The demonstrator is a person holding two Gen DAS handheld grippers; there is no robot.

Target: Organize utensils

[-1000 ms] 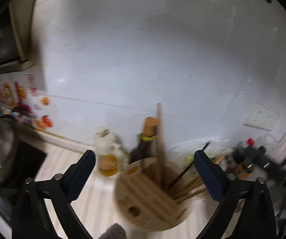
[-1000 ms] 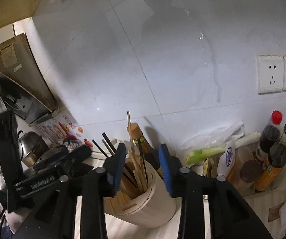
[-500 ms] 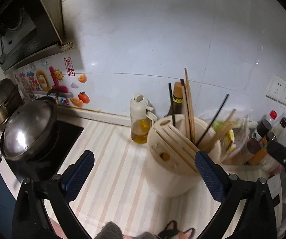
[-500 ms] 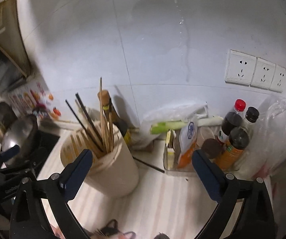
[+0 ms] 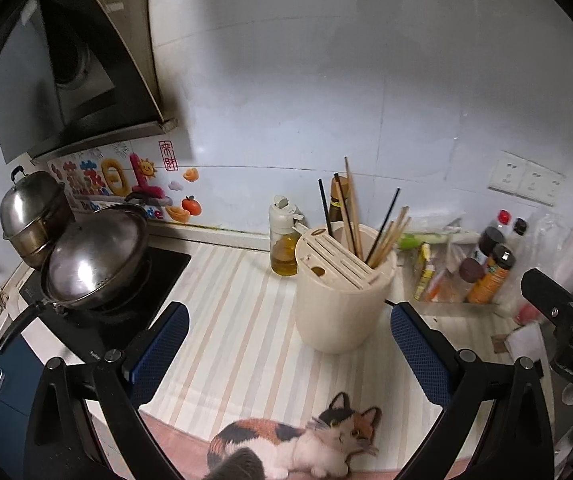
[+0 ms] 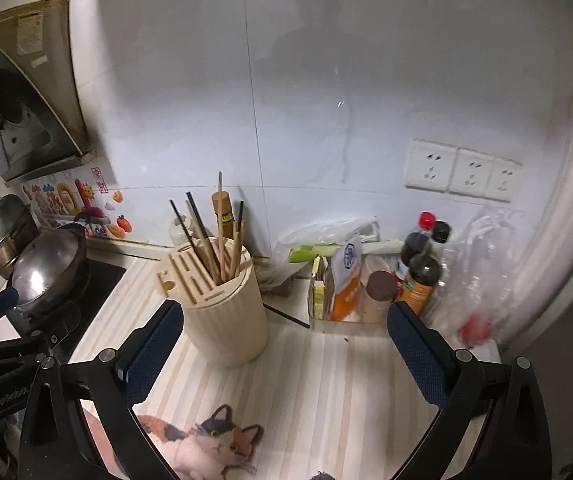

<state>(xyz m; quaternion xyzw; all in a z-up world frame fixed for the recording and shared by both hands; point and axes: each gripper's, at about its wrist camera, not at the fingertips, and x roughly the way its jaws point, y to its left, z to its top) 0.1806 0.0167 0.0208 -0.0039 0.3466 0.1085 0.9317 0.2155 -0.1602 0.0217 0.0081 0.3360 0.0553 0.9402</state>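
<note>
A cream ribbed utensil holder point(image 5: 342, 304) stands on the striped counter, also in the right wrist view point(image 6: 226, 316). Several wooden and black chopsticks point(image 5: 362, 224) stand upright in its round slot point(image 6: 214, 240). One black chopstick point(image 6: 286, 316) lies on the counter behind the holder, to its right. My left gripper point(image 5: 290, 352) is open and empty, held back above the counter's front edge. My right gripper point(image 6: 286, 352) is open and empty, also back from the holder.
An induction hob point(image 5: 126, 288) with a steel wok point(image 5: 94, 256) and a pot point(image 5: 34, 208) is at left. An oil bottle point(image 5: 284, 236) stands behind the holder. Sauce bottles and packets point(image 6: 398, 276) crowd the right. A cat picture point(image 5: 298, 440) marks the mat's front edge.
Both grippers have pulled back and up from the holder. The right gripper, nearly shut over the chopsticks a second ago, has opened wide.
</note>
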